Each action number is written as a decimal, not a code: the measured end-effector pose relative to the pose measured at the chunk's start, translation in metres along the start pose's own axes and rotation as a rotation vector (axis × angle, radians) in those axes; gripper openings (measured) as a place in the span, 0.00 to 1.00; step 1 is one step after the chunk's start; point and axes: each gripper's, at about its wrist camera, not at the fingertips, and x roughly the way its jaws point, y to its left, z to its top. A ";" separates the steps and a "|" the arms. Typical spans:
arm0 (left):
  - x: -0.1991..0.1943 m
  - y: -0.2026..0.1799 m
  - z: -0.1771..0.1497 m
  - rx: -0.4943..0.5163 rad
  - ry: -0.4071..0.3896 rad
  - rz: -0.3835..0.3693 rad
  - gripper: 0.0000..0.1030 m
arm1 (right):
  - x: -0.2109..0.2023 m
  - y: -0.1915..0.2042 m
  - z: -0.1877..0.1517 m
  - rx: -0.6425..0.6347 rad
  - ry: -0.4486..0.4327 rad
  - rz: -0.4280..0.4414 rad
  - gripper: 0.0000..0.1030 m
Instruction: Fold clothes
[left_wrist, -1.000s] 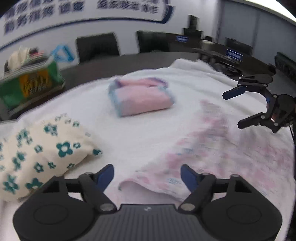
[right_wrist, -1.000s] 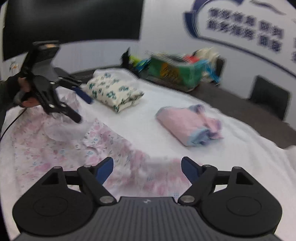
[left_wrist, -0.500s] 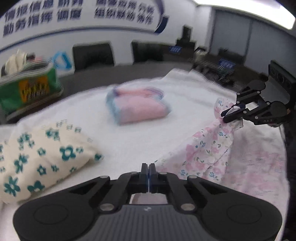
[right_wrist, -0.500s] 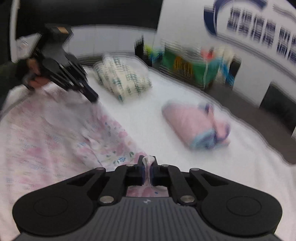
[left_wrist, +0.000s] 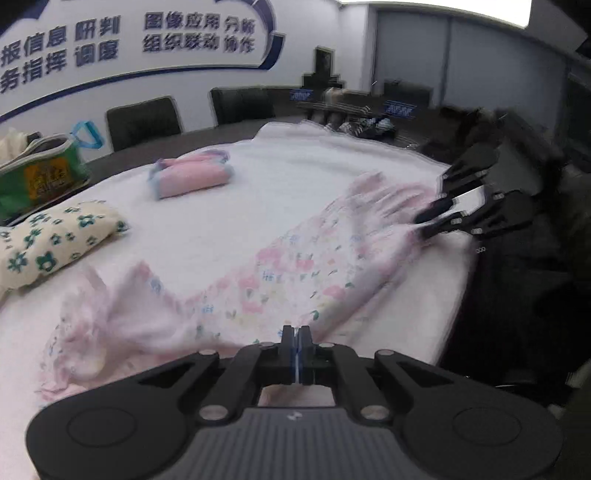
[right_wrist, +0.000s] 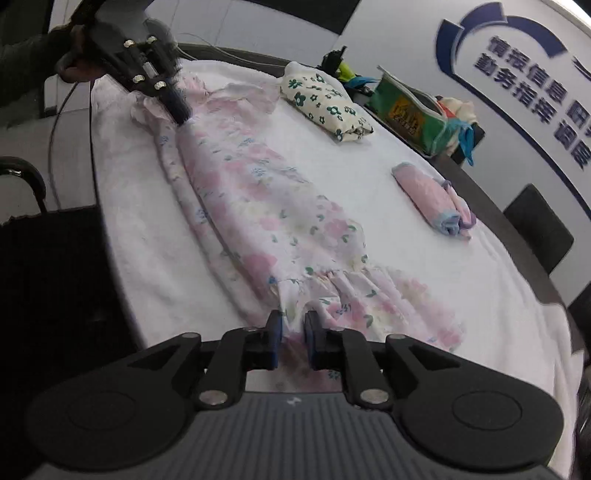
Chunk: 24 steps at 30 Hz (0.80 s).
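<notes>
Now, line by line.
Left gripper (left_wrist: 296, 338): fingers pressed together, pinching the near edge of the floral garment (left_wrist: 280, 273); from the right wrist view it (right_wrist: 177, 109) is seen far ahead, tips down on the cloth's far end.
Right gripper (right_wrist: 292, 334): fingers drawn close with a narrow gap, a gather of the garment's (right_wrist: 258, 206) frilled hem bunched between them; in the left wrist view it (left_wrist: 428, 221) is blurred, so its grip there cannot be told.
Garment: stretched in a long band between the two grippers, lying on the white cloth-covered table (right_wrist: 424, 258).
Beyond the left fingers: folded pink bundle (left_wrist: 190, 177) ahead, folded green-flowered cloth (left_wrist: 55, 243) to their left, green bag (left_wrist: 40, 173) farther left.
</notes>
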 end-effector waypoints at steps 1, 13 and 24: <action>-0.007 -0.002 0.005 0.011 -0.043 -0.010 0.13 | -0.004 -0.001 -0.004 0.044 -0.036 0.013 0.13; 0.068 -0.002 -0.004 -0.070 0.079 0.204 0.31 | 0.025 -0.040 -0.053 0.332 -0.009 -0.062 0.44; -0.061 0.041 -0.035 -0.339 -0.044 0.396 0.51 | 0.012 -0.027 0.042 0.443 -0.304 -0.112 0.57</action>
